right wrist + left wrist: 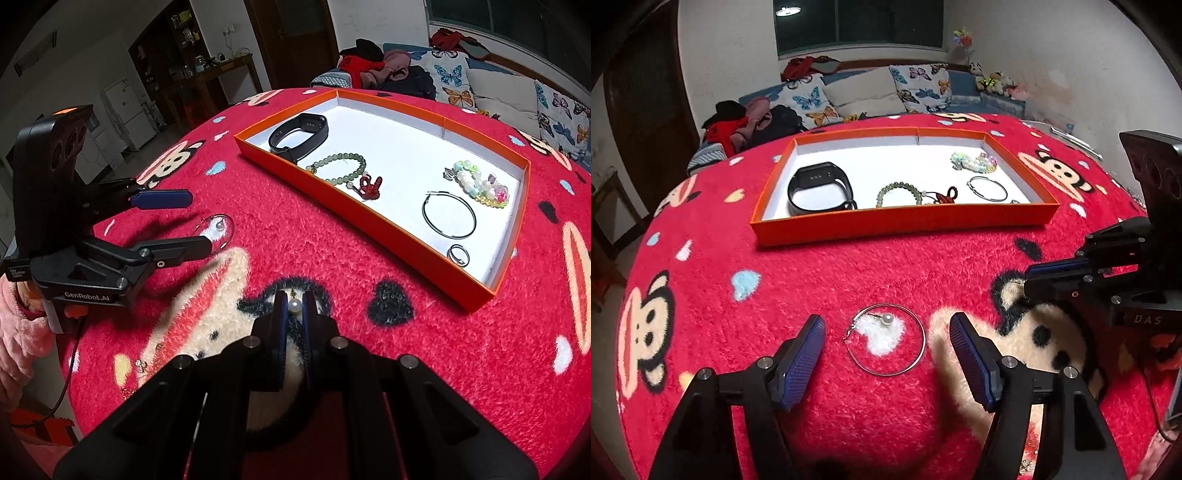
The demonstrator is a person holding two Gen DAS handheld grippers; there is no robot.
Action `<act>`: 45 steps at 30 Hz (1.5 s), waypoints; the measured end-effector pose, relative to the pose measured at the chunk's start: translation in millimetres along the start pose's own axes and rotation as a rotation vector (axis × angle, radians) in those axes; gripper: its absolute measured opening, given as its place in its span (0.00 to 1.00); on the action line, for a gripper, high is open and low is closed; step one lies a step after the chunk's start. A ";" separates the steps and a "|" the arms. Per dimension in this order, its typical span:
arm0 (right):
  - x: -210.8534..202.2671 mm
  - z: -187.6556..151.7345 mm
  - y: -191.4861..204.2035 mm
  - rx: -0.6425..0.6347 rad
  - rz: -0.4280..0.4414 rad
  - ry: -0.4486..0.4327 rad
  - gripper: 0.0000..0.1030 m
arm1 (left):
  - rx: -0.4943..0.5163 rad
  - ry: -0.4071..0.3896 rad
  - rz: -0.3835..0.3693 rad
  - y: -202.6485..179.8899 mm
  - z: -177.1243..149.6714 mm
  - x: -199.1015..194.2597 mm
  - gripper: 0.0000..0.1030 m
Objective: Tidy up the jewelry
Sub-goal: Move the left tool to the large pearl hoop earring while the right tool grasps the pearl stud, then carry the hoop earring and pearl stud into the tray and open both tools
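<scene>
Nearest the right-hand camera, the right gripper (294,306) has its ribbed blue pads pressed onto a small round pearl earring (294,305), glossy white with a tiny gold fitting at its top, held just above the shaggy red monkey-print blanket (332,251). The left gripper (887,349) is spread wide, its fingers either side of a thin silver hoop (886,339) that lies flat on the pile with a second pearl stud (887,319) inside its ring; neither is gripped yet. Beyond sits the shallow orange cardboard tray (905,221) with a smooth white floor, already holding a matte black smart band (820,188), a green bead bracelet (901,194) with a red knotted charm, another wire hoop (987,188), a small ring (458,255) and a pastel bead bracelet (975,162). By my reckoning most is sorted; these pearls and the hoop remain
</scene>
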State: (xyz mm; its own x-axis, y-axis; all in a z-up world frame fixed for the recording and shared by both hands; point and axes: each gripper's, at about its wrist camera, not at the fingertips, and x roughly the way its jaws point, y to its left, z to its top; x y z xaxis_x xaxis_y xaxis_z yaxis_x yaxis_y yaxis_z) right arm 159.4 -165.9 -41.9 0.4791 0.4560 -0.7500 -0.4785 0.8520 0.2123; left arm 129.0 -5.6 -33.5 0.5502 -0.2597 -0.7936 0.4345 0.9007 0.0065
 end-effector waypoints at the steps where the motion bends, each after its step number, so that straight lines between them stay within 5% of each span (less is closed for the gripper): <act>1: 0.3 0.0 0.2 -0.001 0.001 0.000 0.08 | 0.001 0.012 -0.010 0.9 0.6 3.3 0.71; 8: -1.3 0.5 0.8 -0.004 0.005 -0.006 0.08 | 0.027 0.053 -0.015 0.9 -0.9 17.9 0.53; 19: -14.3 3.5 -5.1 0.022 0.015 -0.036 0.08 | 0.006 0.006 -0.014 -2.9 3.3 1.4 0.53; 28: -26.6 30.4 -25.8 0.046 -0.026 -0.108 0.08 | -0.005 -0.109 -0.029 -4.1 56.6 -19.9 0.53; 35: -14.5 49.6 -52.4 0.074 -0.084 -0.120 0.08 | -0.003 -0.113 -0.028 -2.9 108.7 17.4 0.53; 45: 14.2 57.4 -72.7 0.113 -0.095 -0.075 0.08 | 0.014 -0.021 -0.028 -3.2 146.2 96.2 0.53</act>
State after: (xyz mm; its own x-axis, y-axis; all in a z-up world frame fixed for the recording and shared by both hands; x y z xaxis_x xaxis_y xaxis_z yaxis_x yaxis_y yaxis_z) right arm 243.3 -206.6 -32.0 0.5742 0.3865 -0.7217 -0.3447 0.9137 0.2151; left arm 284.8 -84.5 -20.9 0.5521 -0.2924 -0.7808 0.4604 0.8877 -0.0070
